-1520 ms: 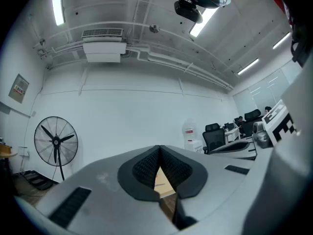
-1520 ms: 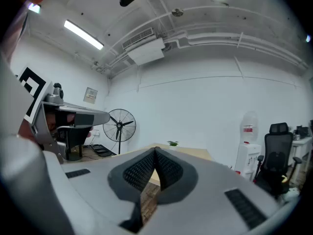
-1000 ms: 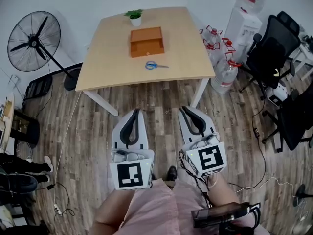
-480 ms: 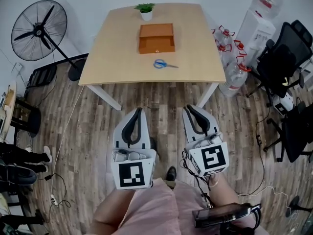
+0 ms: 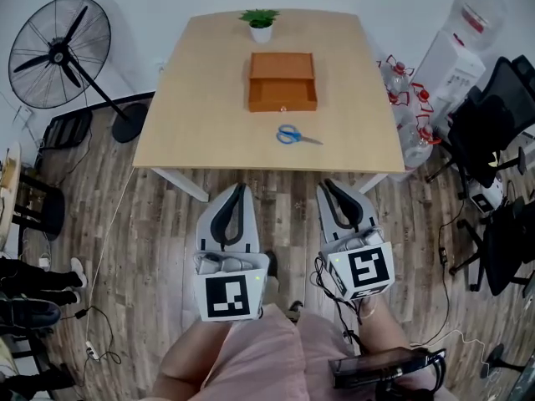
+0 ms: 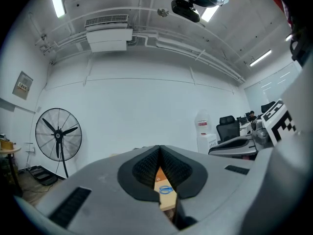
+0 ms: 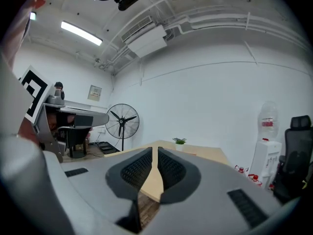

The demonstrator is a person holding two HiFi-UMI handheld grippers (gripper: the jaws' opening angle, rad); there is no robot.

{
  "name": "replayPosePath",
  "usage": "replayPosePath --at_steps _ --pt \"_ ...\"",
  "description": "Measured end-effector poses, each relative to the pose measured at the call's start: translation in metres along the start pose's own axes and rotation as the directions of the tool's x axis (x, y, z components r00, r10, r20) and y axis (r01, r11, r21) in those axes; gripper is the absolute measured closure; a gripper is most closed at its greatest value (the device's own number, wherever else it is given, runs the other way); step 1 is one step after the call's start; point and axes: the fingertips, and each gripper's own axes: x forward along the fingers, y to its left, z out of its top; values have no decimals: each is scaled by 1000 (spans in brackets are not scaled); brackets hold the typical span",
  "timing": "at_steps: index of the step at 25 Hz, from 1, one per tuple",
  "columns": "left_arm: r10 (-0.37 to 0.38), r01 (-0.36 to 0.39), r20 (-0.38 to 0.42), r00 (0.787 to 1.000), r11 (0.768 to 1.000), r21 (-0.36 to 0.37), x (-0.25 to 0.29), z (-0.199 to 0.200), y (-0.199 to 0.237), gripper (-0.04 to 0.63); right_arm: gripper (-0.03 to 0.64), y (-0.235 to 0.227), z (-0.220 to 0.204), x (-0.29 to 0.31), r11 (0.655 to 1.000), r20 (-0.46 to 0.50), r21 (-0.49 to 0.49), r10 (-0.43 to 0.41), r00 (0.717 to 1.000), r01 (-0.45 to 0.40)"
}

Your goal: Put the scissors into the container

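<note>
The person stepped closer to the surface, so it, the scissors and the container appeared larger, lower and further right in the head view.

Blue-handled scissors flat, just before open orange container.

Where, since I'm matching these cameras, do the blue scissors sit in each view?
Head view: scissors on the table, right of centre, nearer than the wooden container.
Left gripper view: low centre, glimpsed between the jaws.
Right gripper view: not in it.
Shared landmark: floor fan.
</note>
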Motion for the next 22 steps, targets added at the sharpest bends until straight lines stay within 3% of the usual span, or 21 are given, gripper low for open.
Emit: replayPosePath --at_steps 12,22 --pt "-46 45 69 997 999 4 93 19 72 591 578 -25 47 107 997 56 -38 -70 996 72" --pt "-87 87 -7 996 996 -13 144 -12 71 591 575 -56 21 145 997 -8 -23 -79 997 79"
